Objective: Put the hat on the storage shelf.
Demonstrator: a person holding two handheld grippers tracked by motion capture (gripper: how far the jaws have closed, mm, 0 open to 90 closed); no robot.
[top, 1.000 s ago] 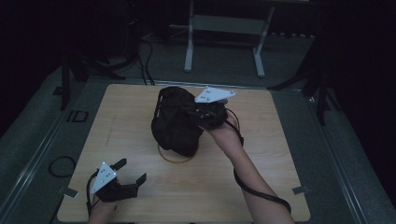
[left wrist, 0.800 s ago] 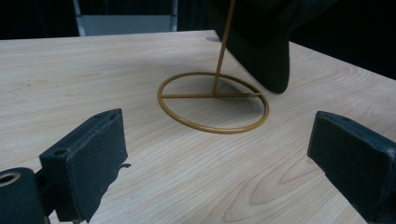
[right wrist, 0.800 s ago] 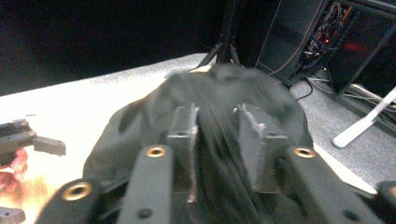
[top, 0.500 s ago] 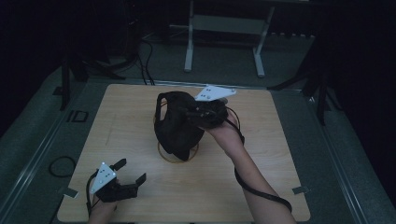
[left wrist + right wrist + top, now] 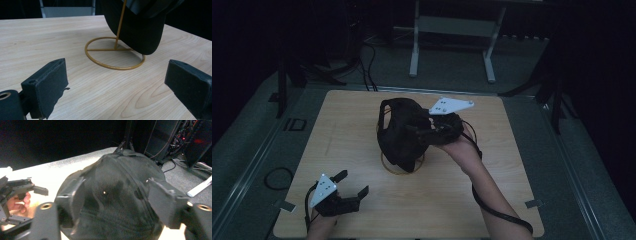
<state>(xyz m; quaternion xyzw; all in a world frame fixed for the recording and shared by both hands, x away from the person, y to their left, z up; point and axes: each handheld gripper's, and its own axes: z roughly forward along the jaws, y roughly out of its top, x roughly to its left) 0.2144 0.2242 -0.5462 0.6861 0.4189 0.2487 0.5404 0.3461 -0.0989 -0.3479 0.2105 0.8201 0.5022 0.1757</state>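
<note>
High view is showing a black fabric baseball cap (image 5: 401, 131) sitting on a thin gold wire stand with a ring base (image 5: 403, 167), near the middle of the pale wooden tabletop (image 5: 492, 200). The right hand-held gripper (image 5: 428, 134) is reaching in from the cap's right side, level with the crown, with the person's hand (image 5: 460, 147) behind it. Its jaws have just been opening; in the right gripper view the right hand-held gripper (image 5: 117, 202) is standing wide, its pads on either side of the cap's crown (image 5: 112, 195) and no longer pinching the cloth.

Near the tabletop's front left corner, the left hand-held gripper (image 5: 353, 183) is resting well apart from the cap, its jaws spread wide and holding nothing. In the left gripper view the left hand-held gripper (image 5: 116, 80) is pointing toward the stand's ring base (image 5: 113, 66), with the cap's brim (image 5: 140, 32) hanging over the ring.
</note>
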